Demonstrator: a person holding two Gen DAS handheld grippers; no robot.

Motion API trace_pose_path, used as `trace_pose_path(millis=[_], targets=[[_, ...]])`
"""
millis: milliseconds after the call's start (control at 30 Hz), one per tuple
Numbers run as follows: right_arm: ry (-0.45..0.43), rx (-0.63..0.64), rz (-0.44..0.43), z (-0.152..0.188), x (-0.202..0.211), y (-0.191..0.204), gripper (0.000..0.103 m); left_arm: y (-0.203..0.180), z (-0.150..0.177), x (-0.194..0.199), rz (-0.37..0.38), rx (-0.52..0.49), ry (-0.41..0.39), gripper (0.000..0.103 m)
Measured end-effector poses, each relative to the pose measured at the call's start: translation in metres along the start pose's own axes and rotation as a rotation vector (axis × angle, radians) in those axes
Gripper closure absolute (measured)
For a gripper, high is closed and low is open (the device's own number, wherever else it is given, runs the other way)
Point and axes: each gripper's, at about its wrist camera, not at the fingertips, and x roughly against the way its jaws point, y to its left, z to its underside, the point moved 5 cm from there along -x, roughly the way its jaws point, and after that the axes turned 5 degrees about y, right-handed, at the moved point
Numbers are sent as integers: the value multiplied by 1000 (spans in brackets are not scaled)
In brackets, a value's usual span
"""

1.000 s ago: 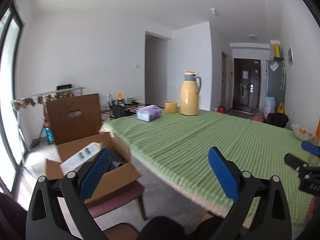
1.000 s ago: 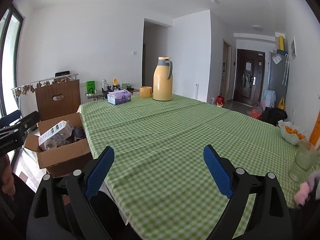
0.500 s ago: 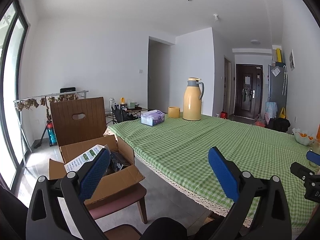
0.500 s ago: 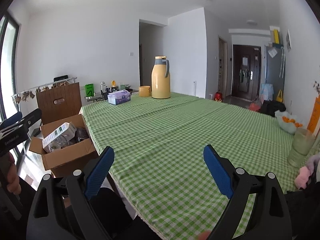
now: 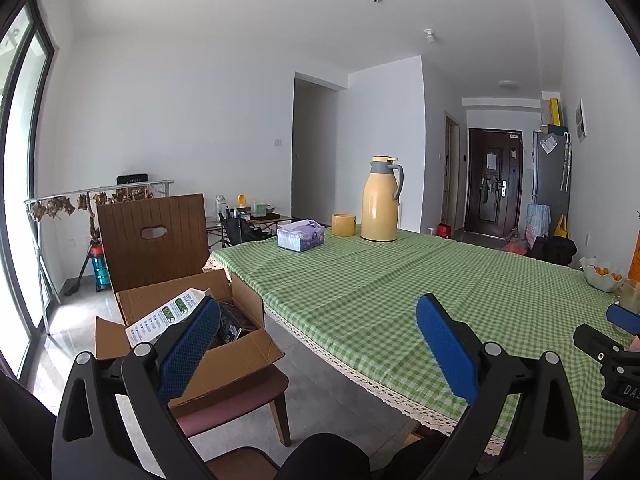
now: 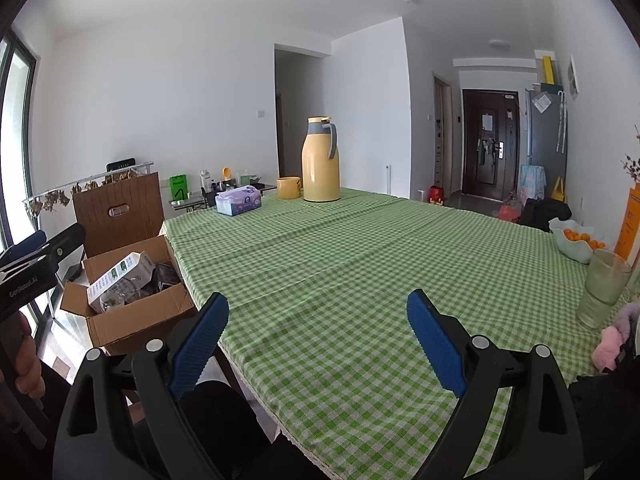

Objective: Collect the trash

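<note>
Left tongs [image 5: 316, 344]: spread wide, empty.
Right tongs [image 6: 318, 340]: spread wide, empty.
Cardboard box [image 5: 224, 356]: on chair [image 5: 236, 404], left of surface [image 6: 360, 264], holding trash.

Yellow thermos jug [image 6: 320, 162] stands upright on the green checked tablecloth [image 6: 360, 264]. Beside it: yellow cup [image 6: 289, 187], tissue box [image 6: 238, 200].

Both grippers held level, fingers spread wide, nothing between them.

The left gripper [image 5: 318, 344] points forward with its blue-padded fingers [image 5: 190, 346] far apart and empty. The right gripper [image 6: 318, 340] matches it, its blue fingers [image 6: 436, 344] equally wide. The left gripper's black body also shows at the left edge of the right wrist view, gripped by the person's left hand [image 6: 24, 360].
</note>
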Motion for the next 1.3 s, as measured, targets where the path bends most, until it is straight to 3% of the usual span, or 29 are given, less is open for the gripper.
trace_pose_path(millis=[1300], targets=[[7, 4, 7, -1, -2, 1, 16, 0, 2, -4, -6, 0, 14, 8]])
